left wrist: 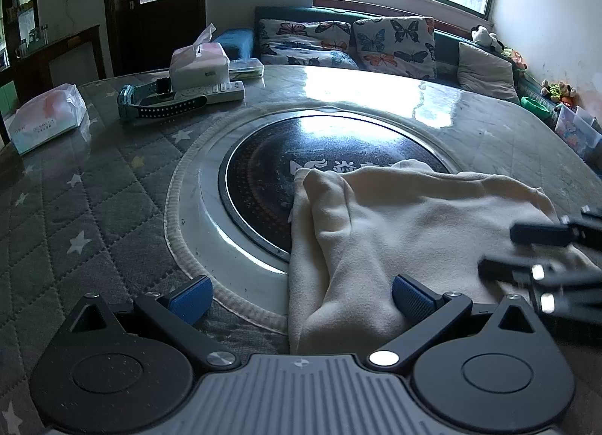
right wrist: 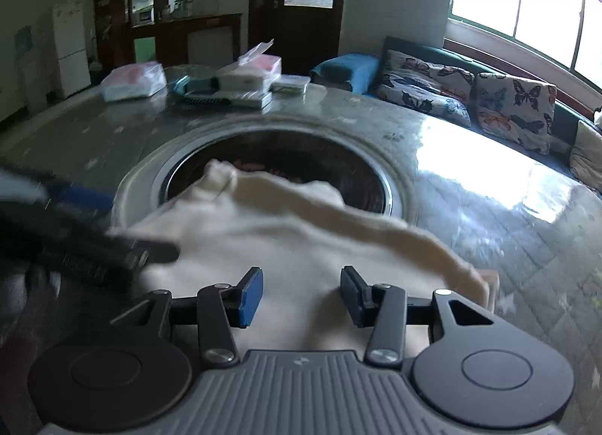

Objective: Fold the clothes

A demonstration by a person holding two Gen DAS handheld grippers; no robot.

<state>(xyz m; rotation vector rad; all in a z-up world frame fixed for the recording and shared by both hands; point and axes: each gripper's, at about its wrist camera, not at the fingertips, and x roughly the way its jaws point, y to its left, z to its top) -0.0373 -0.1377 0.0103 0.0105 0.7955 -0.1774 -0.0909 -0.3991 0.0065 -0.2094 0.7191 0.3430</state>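
A cream garment [left wrist: 414, 216] lies partly folded on the table, its far edge over the round black hotplate [left wrist: 271, 179]. My left gripper [left wrist: 301, 299] stands wide open at the garment's near left corner. Its right pad [left wrist: 412, 299] rests against a fold, and its left pad is off the fabric. My right gripper [right wrist: 301, 297] hovers over the garment [right wrist: 301, 243] with its blue pads apart and only flat fabric showing between them. In the left wrist view the right gripper [left wrist: 523, 252] comes in blurred from the right edge. In the right wrist view the left gripper [right wrist: 94, 243] is a dark blur at the left.
A tissue box [left wrist: 199, 64], a remote [left wrist: 222, 90], watches [left wrist: 150, 100] and a soft tissue pack [left wrist: 47, 117] sit at the table's far left. A sofa with butterfly cushions [left wrist: 395, 43] runs behind the quilted table [left wrist: 94, 209], under a window.
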